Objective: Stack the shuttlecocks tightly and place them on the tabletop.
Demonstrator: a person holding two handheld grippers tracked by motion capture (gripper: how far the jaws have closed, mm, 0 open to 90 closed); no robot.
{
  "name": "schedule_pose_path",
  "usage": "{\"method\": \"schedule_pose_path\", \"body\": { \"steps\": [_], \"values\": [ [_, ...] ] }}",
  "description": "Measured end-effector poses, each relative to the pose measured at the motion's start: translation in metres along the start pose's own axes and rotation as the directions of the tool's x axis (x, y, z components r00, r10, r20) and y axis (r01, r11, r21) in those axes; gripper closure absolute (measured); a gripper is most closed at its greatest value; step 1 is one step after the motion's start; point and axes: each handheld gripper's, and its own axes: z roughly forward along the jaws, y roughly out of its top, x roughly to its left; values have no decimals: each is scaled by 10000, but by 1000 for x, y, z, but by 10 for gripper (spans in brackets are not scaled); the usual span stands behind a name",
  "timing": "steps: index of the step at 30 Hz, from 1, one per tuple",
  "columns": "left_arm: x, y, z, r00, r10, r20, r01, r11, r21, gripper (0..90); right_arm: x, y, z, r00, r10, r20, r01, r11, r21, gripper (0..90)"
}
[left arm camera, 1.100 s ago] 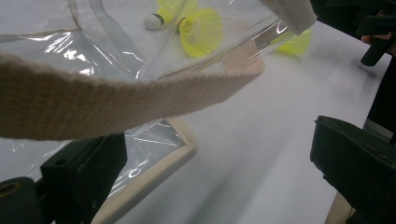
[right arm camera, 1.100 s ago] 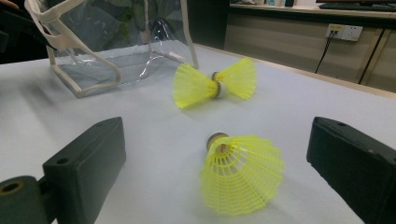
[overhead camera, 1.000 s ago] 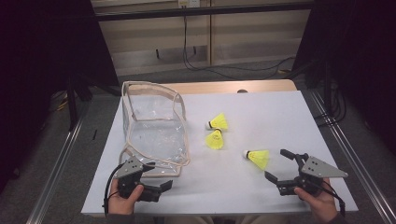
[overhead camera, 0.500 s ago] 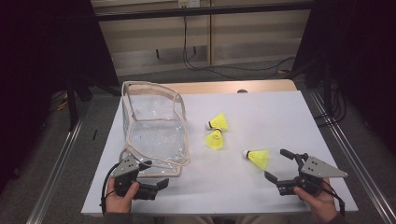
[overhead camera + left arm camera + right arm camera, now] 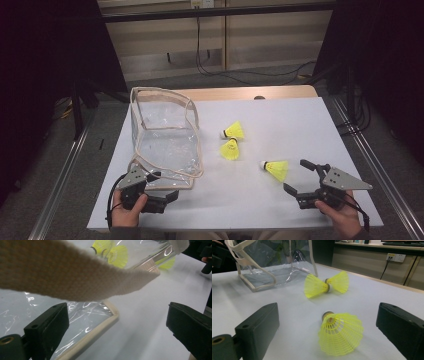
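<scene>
White tabletop (image 5: 280, 210) under dim light, dark floor on both sides and a pale wall with cables at the far end. At the left, the left gripper (image 5: 169, 196) lies low with its jaws spread wide and nothing between them. The clear bag (image 5: 167, 145) stands just beyond it, and one of the bag's beige webbing handles (image 5: 75, 277) hangs right over the jaws in the left gripper view. That bag looks light and floppy; its plastic walls would likely buckle and slide, so the woven strap or the stitched beige rim seems the surer place to pinch. Farther right, two yellow shuttlecocks (image 5: 232, 140) lie together between the two grippers, nearer the bag. A third shuttlecock (image 5: 340, 336) lies just ahead of the right gripper (image 5: 301, 176), whose jaws also gape empty on either side of it. It is probably featherweight, with a springy mesh skirt that crushes easily; the cork nose (image 5: 327, 316) offers the firmer hold
</scene>
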Motion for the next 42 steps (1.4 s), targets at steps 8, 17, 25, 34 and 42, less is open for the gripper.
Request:
{"method": "schedule_pose_path", "body": {
  "steps": [8,17,25,34,42],
  "values": [
    [6,-3,0,9998,16,197,-15,10000,-26,45,0,0,1,10000,-18,-9,18,10000,26,43],
    [11,-5,0,9997,0,245,2,10000,-93,51,-1,0,1,10000,-30,42,30,10000,24,42],
    [16,-7,2,9997,-46,233,48,9999,-95,51,-2,1,1,9999,-34,144,33,10000,81,43],
    [18,-7,2,9999,-35,146,36,10000,-48,61,-7,2,1,9993,44,383,-49,9999,133,43],
    [15,-6,0,10000,40,28,-40,10000,-79,60,-11,2,3,9987,7,504,-37,9982,595,40]
  ]
}}
